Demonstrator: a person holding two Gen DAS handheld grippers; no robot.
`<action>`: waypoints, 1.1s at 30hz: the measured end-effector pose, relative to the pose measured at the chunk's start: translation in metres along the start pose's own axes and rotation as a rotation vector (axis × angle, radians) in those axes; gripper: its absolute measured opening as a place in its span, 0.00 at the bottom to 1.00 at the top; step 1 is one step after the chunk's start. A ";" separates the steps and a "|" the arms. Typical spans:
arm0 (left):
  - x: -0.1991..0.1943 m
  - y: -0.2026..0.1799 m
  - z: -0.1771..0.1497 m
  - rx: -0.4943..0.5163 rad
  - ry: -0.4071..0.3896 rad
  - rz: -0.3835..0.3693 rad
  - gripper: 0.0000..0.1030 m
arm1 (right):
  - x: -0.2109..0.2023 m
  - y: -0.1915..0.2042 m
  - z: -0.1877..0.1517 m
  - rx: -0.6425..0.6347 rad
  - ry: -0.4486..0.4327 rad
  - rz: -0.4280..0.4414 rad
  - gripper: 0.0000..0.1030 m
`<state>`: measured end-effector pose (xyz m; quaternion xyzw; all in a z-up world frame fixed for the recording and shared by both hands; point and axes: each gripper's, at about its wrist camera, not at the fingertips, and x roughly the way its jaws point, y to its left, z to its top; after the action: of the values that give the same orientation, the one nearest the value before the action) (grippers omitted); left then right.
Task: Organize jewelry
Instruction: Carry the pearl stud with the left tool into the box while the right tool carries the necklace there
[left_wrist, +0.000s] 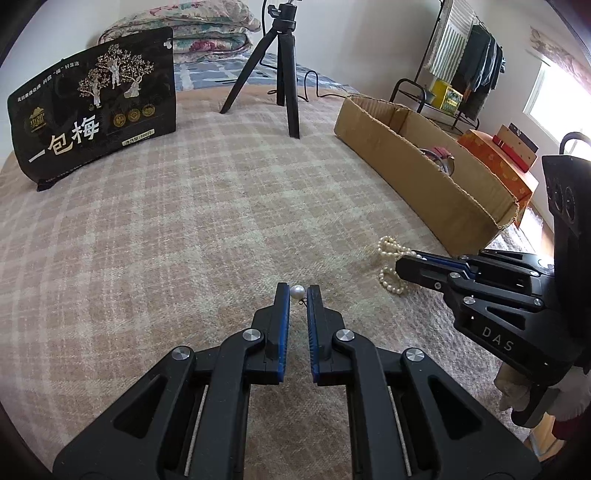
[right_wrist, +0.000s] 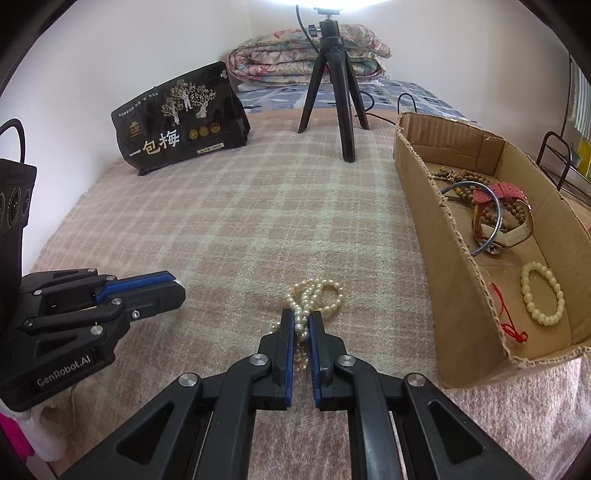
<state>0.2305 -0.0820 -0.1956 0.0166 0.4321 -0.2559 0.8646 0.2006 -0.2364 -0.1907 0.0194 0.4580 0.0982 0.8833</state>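
Note:
My left gripper (left_wrist: 297, 292) is shut on a single pearl earring (left_wrist: 297, 292), held at the fingertips just above the plaid blanket; the same gripper (right_wrist: 178, 283) shows at the left of the right wrist view. My right gripper (right_wrist: 302, 320) is shut on a bunched pearl necklace (right_wrist: 317, 293) that lies on the blanket, its loops spilling out beyond the tips. In the left wrist view the necklace (left_wrist: 390, 246) sits at the right under that right gripper (left_wrist: 399, 266). A cardboard box (right_wrist: 428, 206) to the right holds several bracelets, among them a cream bead bracelet (right_wrist: 542, 297).
A black tripod (right_wrist: 336, 85) stands at the back centre of the bed. A black snack bag (right_wrist: 177, 122) leans against the wall at the back left, with a folded quilt (right_wrist: 306, 55) behind. A clothes rack (left_wrist: 465, 62) stands beyond the box.

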 end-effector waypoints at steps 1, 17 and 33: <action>-0.002 -0.001 0.000 0.001 -0.002 0.002 0.07 | -0.003 0.000 0.000 0.001 -0.003 0.002 0.05; -0.031 -0.024 0.012 0.018 -0.055 0.001 0.07 | -0.063 -0.010 -0.002 0.001 -0.066 0.031 0.05; -0.051 -0.047 0.028 0.046 -0.099 -0.009 0.07 | -0.126 -0.039 -0.010 0.029 -0.124 0.022 0.05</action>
<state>0.2049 -0.1083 -0.1305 0.0217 0.3830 -0.2701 0.8831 0.1283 -0.2990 -0.0999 0.0433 0.4034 0.0997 0.9086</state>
